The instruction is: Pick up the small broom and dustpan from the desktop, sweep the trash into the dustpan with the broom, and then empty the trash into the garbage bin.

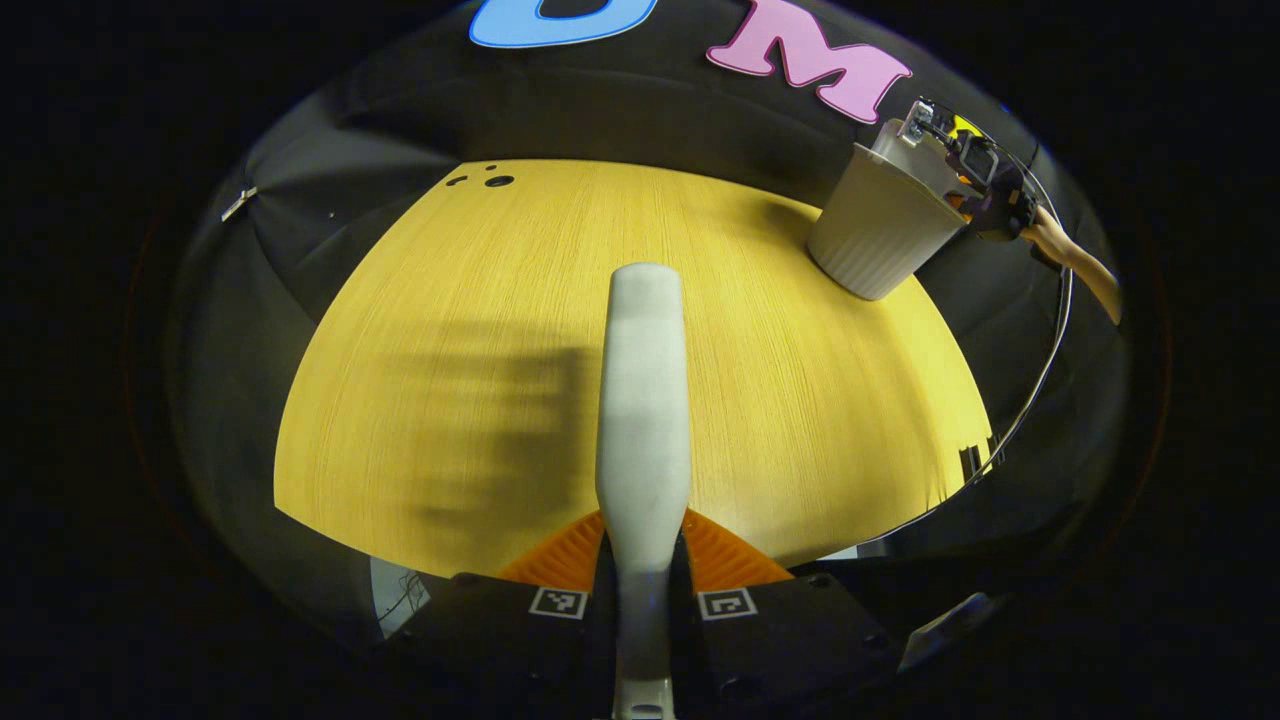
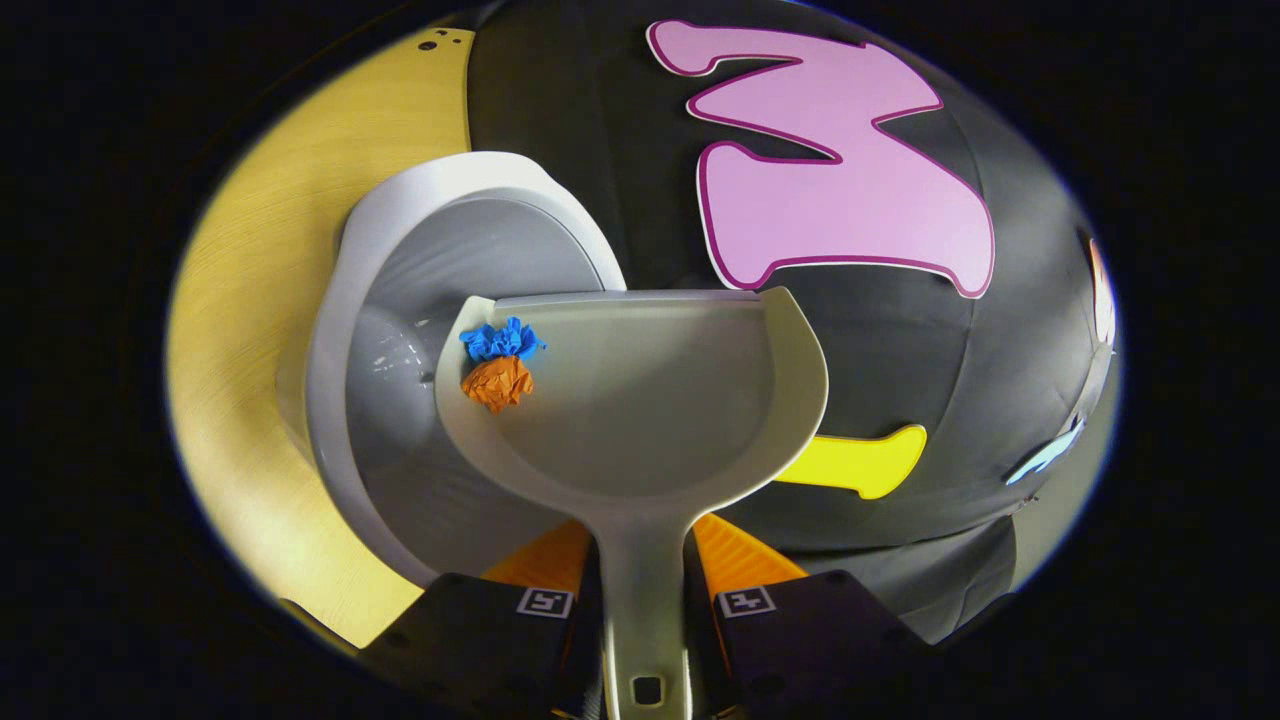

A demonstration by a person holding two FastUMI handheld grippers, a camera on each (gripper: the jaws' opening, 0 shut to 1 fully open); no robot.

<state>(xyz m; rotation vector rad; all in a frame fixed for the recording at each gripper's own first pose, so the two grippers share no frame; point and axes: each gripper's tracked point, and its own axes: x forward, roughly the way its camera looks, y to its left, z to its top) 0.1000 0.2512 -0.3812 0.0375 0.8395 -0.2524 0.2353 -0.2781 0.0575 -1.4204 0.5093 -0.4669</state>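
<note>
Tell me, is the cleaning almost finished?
Nearly. Sweeping looks done: the yellow wooden desktop looks swept, and the blue paper wad and orange paper wad lie in the pale plastic dustpan. In hand: the right tool holds the dustpan over the white ribbed bin; the left tool holds the white broom. Left: tipping the wads in.

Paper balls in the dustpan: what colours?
One blue, one orange; clearest in the right gripper view.

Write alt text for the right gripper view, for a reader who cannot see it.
The right gripper holds a pale dustpan by its handle, tilted over the open grey garbage bin. A blue paper ball and an orange paper ball sit at the pan's left edge, above the bin. The bin stands on a yellow wooden desktop.
</note>
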